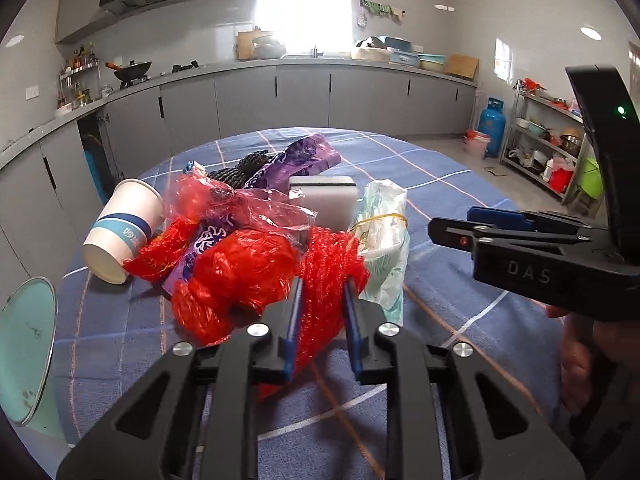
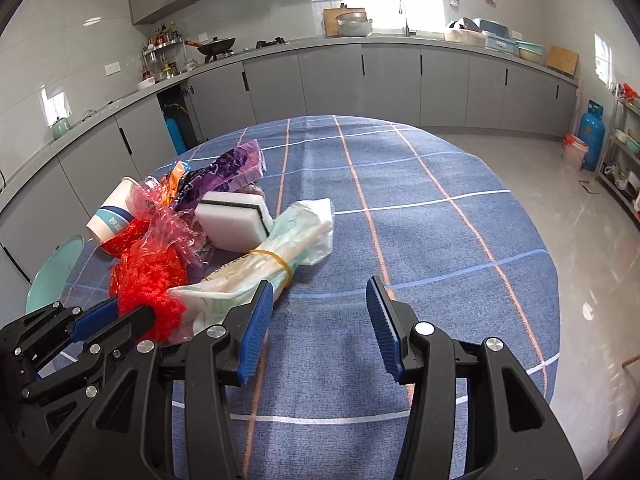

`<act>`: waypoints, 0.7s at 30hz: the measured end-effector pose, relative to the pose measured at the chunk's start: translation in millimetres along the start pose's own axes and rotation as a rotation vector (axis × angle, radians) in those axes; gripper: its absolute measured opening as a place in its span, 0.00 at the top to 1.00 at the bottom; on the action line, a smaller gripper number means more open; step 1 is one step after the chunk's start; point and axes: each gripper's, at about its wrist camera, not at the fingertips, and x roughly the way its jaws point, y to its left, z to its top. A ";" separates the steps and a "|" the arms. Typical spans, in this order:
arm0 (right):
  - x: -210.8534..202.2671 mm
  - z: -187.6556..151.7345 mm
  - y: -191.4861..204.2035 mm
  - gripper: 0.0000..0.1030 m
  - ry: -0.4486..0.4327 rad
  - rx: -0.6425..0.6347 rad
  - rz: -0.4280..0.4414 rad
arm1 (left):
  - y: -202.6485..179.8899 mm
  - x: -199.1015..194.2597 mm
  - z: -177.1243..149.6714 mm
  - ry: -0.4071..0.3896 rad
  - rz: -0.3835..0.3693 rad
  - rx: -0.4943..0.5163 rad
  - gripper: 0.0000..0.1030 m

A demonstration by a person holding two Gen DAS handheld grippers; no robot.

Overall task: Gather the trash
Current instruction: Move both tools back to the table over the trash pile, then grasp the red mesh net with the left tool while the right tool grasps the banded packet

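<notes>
A heap of trash lies on the round table's blue checked cloth (image 1: 440,168). My left gripper (image 1: 323,282) is shut on a red plastic net (image 1: 328,256) at the heap's near edge. The right wrist view shows that left gripper (image 2: 132,310) from the side, with the red net (image 2: 148,280) bunched at its tips. Around it lie a red bag (image 1: 240,268), a tipped paper cup (image 1: 124,228), a purple wrapper (image 1: 296,156), a white sponge (image 1: 324,200) and a pale green bag bundle (image 1: 384,240) bound with a rubber band. My right gripper (image 2: 320,284) hangs open over bare cloth right of the bundle.
A round teal disc (image 1: 24,352) sits off the table's left edge. Grey kitchen cabinets (image 1: 304,96) run behind the table. A blue gas cylinder (image 1: 494,126) and a metal shelf rack (image 1: 548,140) stand at the right. A person's hand (image 1: 576,360) holds the right gripper.
</notes>
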 end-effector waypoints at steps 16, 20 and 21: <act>35.7 13.8 34.7 0.55 0.138 0.014 0.078 | 38.3 -70.1 26.1 -0.194 0.330 -0.022 0.85; 39.0 10.4 34.5 0.74 0.174 0.030 0.135 | 57.2 -71.8 23.4 -0.171 0.365 -0.067 0.85; 36.7 10.3 34.8 0.83 0.168 0.021 0.132 | 61.3 -73.5 24.5 -0.172 0.374 -0.080 0.85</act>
